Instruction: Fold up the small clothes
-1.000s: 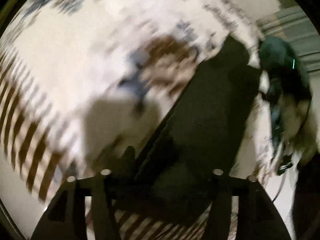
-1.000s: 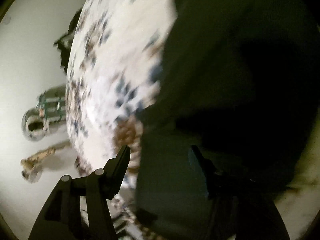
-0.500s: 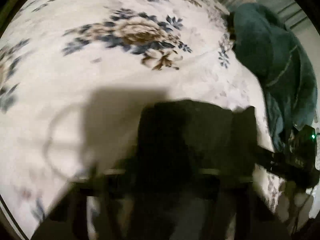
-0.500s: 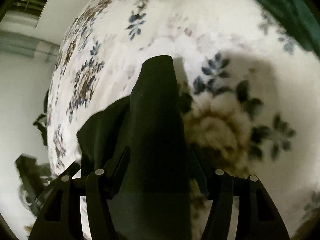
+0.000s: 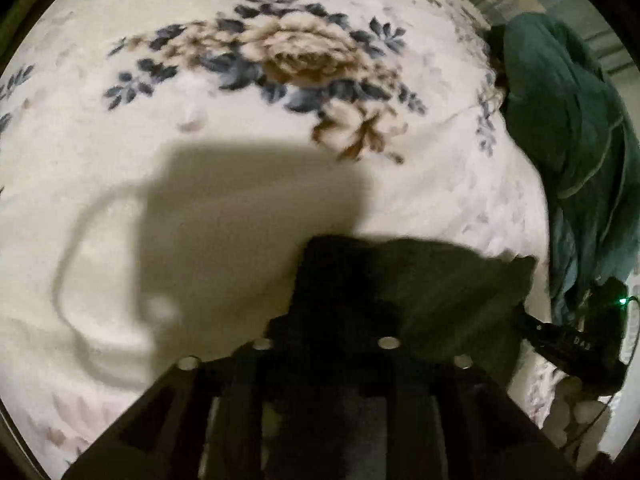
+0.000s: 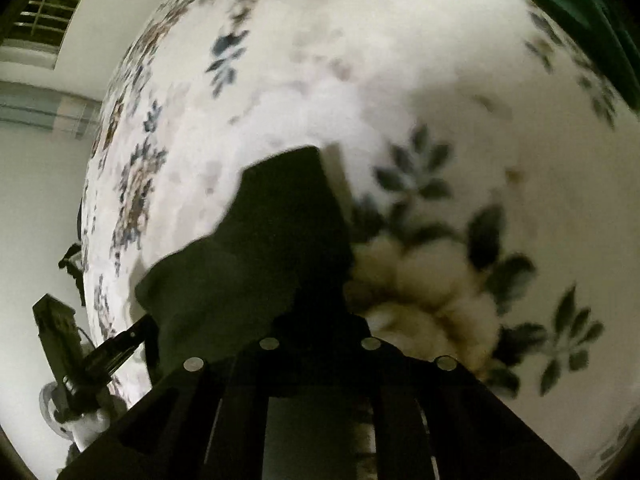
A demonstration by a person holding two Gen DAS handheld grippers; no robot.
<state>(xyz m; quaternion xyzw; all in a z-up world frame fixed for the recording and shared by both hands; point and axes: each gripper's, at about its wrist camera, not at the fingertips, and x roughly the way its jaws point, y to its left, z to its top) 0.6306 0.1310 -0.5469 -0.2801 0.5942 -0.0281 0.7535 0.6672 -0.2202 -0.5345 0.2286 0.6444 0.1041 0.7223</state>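
A small dark garment (image 5: 432, 292) hangs stretched between my two grippers above a white floral bedspread (image 5: 240, 128). My left gripper (image 5: 324, 320) is shut on one corner of it; the cloth runs right to my right gripper (image 5: 560, 340), which shows at the right edge. In the right wrist view the garment (image 6: 260, 248) drapes over my right gripper (image 6: 320, 320), which is shut on its other corner. My left gripper (image 6: 120, 344) shows at the lower left there. The fingertips are hidden by the cloth.
A dark green garment (image 5: 572, 140) lies bunched at the far right of the bed and shows at the top in the right wrist view (image 6: 580, 8). The bed edge, pale floor (image 6: 28, 220) and a window are on the left.
Both grippers have swung with the dark garment from a fast blurred sweep to a steadier hold over the bedspread. The cloth now hangs smaller and closer between them.
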